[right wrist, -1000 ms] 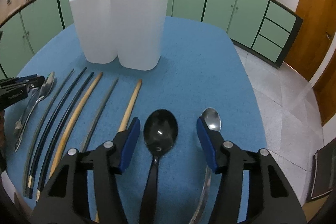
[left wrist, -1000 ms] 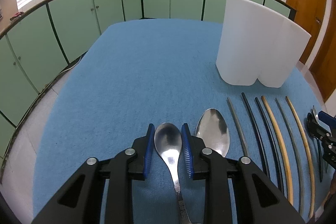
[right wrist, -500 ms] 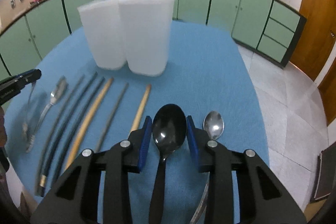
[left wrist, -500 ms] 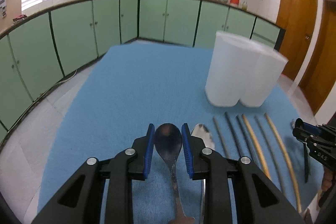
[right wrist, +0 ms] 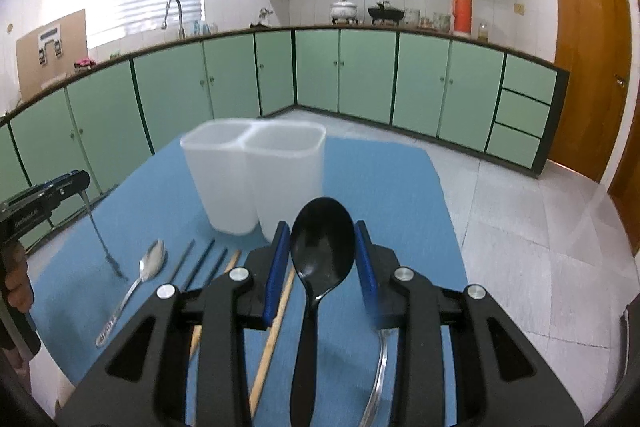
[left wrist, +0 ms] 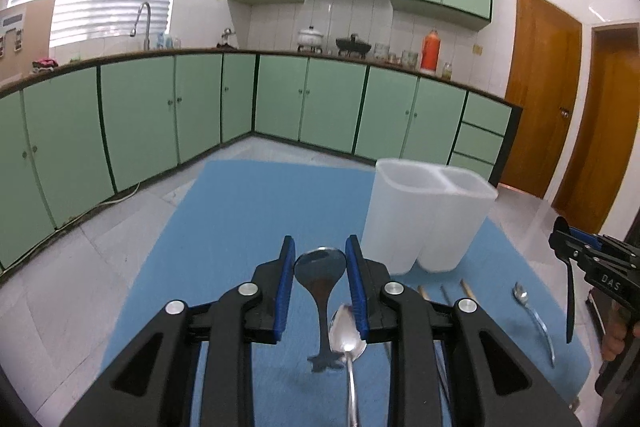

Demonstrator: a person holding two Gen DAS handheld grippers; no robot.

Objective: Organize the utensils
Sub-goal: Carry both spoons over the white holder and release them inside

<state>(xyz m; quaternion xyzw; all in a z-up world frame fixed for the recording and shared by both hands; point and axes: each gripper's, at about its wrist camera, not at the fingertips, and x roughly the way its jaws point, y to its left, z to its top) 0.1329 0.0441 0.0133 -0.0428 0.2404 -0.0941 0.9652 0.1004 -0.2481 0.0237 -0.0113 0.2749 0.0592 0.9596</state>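
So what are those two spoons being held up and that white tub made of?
Left spoon: apparently polished steel, mirror reflections. Right spoon: probably glossy black plastic, opaque with soft highlights. Tub: likely frosted translucent plastic, its divider showing faintly through the wall.

The left claw (left wrist: 320, 281) is gripping a glossy metal spoon (left wrist: 320, 269). The right claw (right wrist: 322, 267) is gripping a glossy black plastic spoon (right wrist: 322, 247). The holder (right wrist: 256, 171) is showing matt translucent plastic. Matt blue cloth is covering the table (left wrist: 224, 227).
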